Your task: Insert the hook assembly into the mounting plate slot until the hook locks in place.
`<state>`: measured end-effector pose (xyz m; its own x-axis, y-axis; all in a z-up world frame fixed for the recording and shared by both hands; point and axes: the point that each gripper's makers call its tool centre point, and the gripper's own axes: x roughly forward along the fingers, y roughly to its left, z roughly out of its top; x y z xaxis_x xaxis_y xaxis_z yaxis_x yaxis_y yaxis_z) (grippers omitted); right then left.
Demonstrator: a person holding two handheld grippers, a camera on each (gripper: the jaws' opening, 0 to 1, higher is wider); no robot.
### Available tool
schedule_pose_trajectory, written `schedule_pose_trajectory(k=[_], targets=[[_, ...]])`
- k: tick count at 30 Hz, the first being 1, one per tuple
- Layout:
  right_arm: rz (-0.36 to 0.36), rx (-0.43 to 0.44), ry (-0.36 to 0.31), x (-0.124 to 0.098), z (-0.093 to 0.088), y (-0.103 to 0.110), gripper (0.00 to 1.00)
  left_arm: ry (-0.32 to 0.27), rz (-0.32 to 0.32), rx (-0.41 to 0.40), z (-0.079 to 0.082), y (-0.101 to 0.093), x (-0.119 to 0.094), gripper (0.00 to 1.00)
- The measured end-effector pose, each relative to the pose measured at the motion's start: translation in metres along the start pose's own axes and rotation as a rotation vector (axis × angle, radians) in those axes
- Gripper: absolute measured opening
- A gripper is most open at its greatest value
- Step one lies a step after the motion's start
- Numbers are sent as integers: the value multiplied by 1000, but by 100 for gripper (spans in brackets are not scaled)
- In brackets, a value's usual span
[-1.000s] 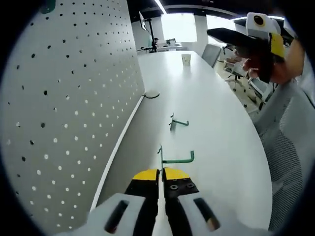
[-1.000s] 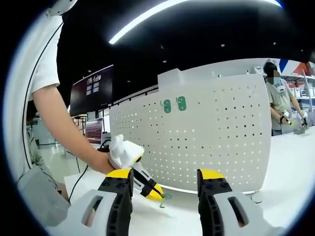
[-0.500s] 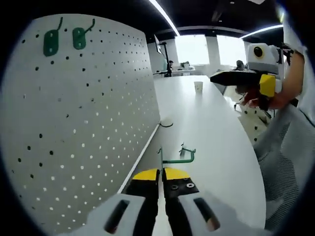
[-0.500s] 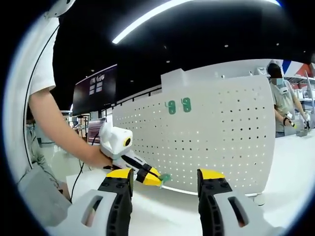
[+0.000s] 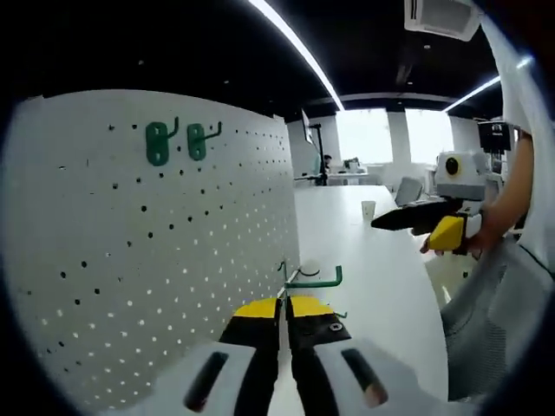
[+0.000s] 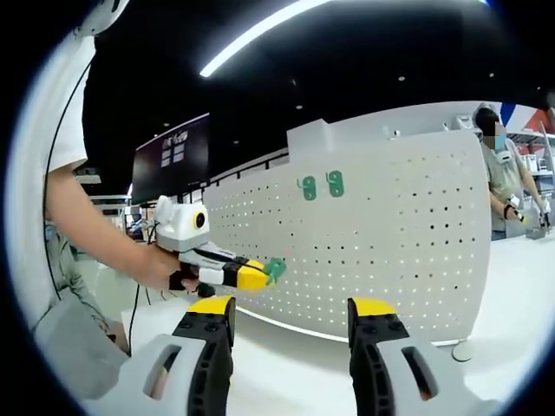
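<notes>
My left gripper (image 5: 284, 305) is shut on a green hook (image 5: 310, 279), whose flat back plate is pinched between the yellow tips while its arm juts right. It hangs in the air close to the white pegboard (image 5: 130, 260), below two green hooks (image 5: 178, 141) mounted near the board's top. In the right gripper view, the left gripper (image 6: 257, 276) holds the green hook (image 6: 275, 268) in front of the pegboard (image 6: 408, 251), left of and below the two mounted hooks (image 6: 321, 185). My right gripper (image 6: 290, 314) stands open, holding nothing; it also appears far right (image 5: 438, 230).
The long white table (image 5: 381, 277) runs beside the pegboard, with a paper cup (image 5: 368, 210) far along it. A person's arm (image 6: 95, 225) holds the left gripper. Another person (image 6: 501, 178) stands at the far right. A dark screen (image 6: 169, 159) hangs behind.
My left gripper has lifted the green hook off the table and up along the pegboard. The left view now takes in the two mounted hooks. The right gripper stays open and nearly still.
</notes>
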<state>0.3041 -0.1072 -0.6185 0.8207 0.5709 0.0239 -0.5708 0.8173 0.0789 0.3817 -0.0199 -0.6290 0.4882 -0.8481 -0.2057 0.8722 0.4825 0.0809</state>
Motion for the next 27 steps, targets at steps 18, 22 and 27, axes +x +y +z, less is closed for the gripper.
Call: schedule_pose_trajectory(k=[18, 22, 27], targets=[[31, -15, 6, -1, 3, 12, 50, -223, 109, -76, 42, -7, -41, 3], [36, -20, 7, -1, 4, 14, 50, -227, 125, -94, 42, -6, -42, 3], [38, -19, 4, 0, 5, 16, 50, -224, 124, -95, 41, -7, -41, 3]])
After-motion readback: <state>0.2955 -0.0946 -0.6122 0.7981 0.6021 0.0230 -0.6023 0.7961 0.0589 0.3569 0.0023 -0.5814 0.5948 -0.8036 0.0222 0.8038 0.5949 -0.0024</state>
